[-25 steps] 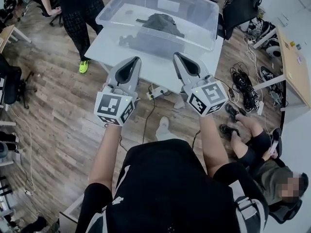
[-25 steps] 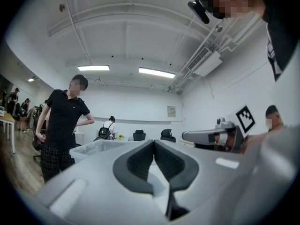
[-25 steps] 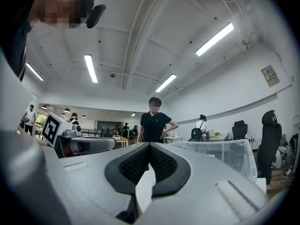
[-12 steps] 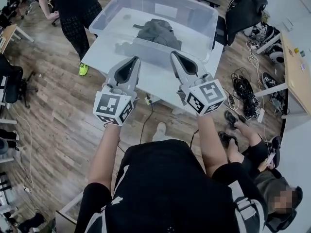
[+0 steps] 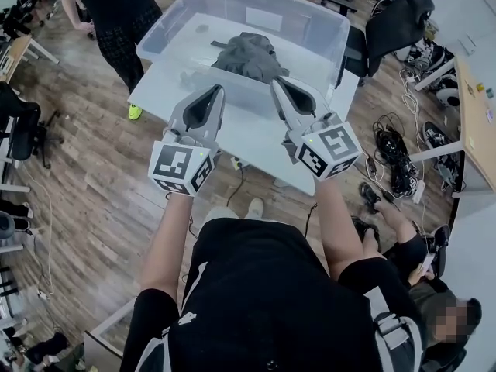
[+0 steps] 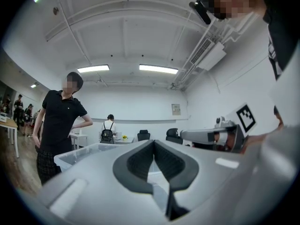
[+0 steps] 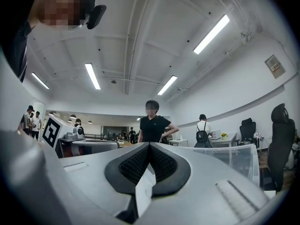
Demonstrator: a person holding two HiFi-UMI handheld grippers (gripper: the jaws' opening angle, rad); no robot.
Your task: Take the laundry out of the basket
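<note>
My left gripper (image 5: 216, 91): pinched closed, nothing in it, just short of the basket's near wall.
My right gripper (image 5: 278, 84): pinched closed too, and empty.
Laundry (image 5: 248, 53): a grey heap in the middle of the basket (image 5: 159, 23), at 12 o'clock from my grippers.
What could go wrong: I think closed jaws would only poke the cloth, so I must open them first.
Another slip: coming in low, I could bump the clear wall and push the basket along the table.
Surface: a smooth white table (image 5: 246, 138); the basket may slide on it.
Room: wood floor (image 5: 85, 177); a person (image 5: 116, 6) stands at 11 o'clock; cables (image 5: 395, 149) lie at 3 o'clock and could catch a foot.
</note>
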